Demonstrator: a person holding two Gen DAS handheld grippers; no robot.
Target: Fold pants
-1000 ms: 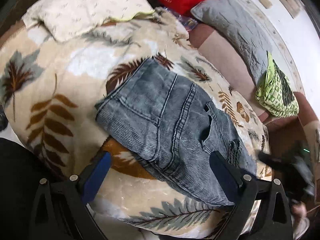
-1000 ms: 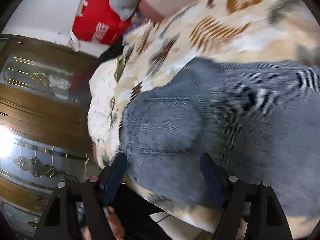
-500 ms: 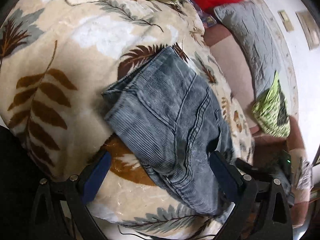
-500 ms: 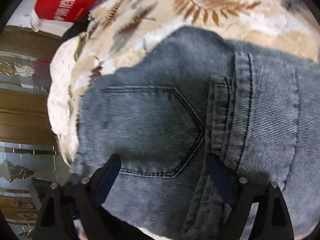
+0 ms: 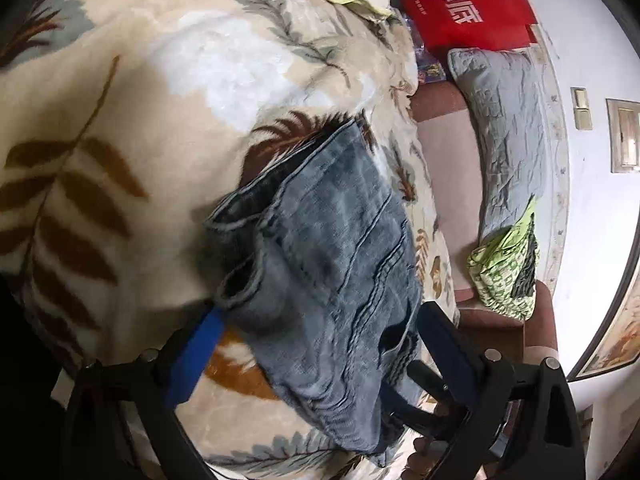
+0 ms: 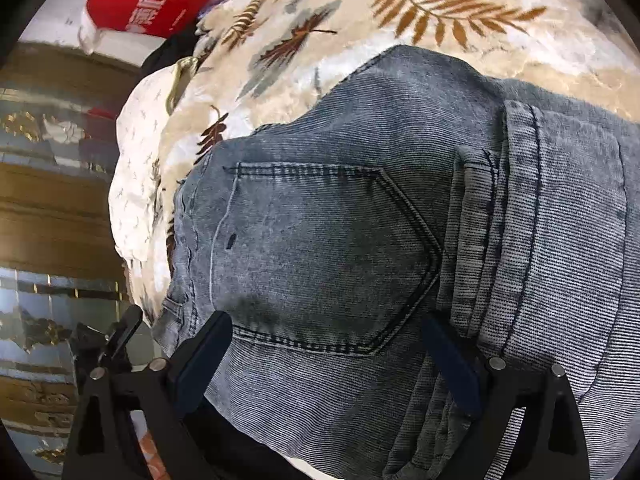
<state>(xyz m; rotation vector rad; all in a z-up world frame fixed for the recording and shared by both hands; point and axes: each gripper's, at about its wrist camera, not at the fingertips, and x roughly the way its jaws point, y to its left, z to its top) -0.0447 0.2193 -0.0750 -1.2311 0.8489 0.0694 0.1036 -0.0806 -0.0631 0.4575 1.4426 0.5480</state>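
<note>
Left wrist view has the pants (image 5: pixel 336 264) bunched on the leaf-print blanket (image 5: pixel 120 128), running lengthwise away from the left tongs (image 5: pixel 316 344), which gape wide around the near edge. Right tongs (image 6: pixel 328 344) also spread, hovering over the back pocket (image 6: pixel 320 256). Legs are cut off, contact unclear.

Pants (image 5: pixel 336 264): faded grey-blue denim, folded into a compact stack w/ back pocket (image 6: pixel 320 256) up, pocket tip pointing 3 o'clock; layered edges open toward 9 o'clock in left wrist view. Lying flat on leaf-print blanket (image 5: pixel 120 128).
</note>
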